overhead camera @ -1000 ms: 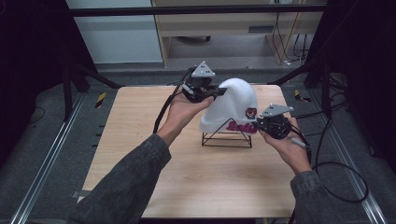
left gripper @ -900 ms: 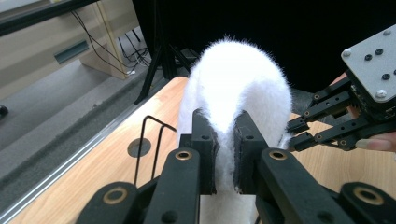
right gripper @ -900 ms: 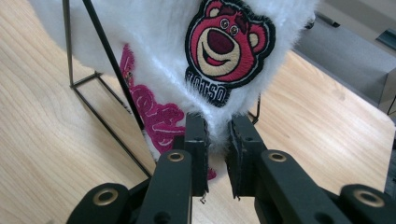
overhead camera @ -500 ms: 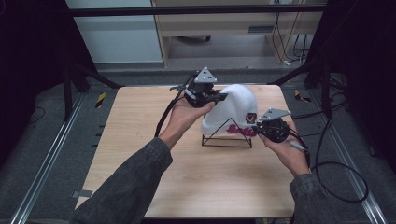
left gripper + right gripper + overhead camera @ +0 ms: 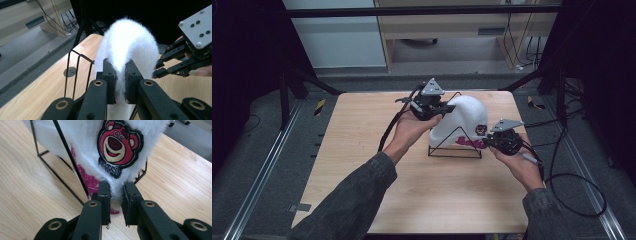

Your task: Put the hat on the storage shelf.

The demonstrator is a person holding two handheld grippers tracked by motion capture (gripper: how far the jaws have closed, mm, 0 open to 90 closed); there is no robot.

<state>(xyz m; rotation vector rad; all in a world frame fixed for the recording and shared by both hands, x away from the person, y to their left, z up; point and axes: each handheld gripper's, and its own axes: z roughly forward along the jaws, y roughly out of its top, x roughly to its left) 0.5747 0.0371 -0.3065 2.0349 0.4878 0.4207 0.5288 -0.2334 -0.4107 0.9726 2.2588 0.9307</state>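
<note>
The room around me is dark, with grey floor, a metal frame and a pale cabinet beyond the wooden table (image 5: 362, 165), which is the largest item before me.

Next in size is the white fluffy hat (image 5: 462, 120), draped over a black wire stand (image 5: 454, 150) that sits near the table's far right part, between my two grippers. The hat's long axis runs from my left gripper across to my right one, domed on top; its lower edge hangs toward the table. In the right gripper view its embroidered bear patch (image 5: 120, 143) faces my right gripper, directly ahead of the jaws and upright to them, with pink lettering on the fur below and to the left of it.

My left gripper (image 5: 120, 82) is closed on the hat's furry edge at the upper far side; fur is pinched tight between both pads. In that same view my right gripper (image 5: 157, 70) shows across the hat, to the right.

My right gripper (image 5: 116, 202) is clamped on the fluffy lower edge just under the patch, jaws nearly together, low over the table.
</note>
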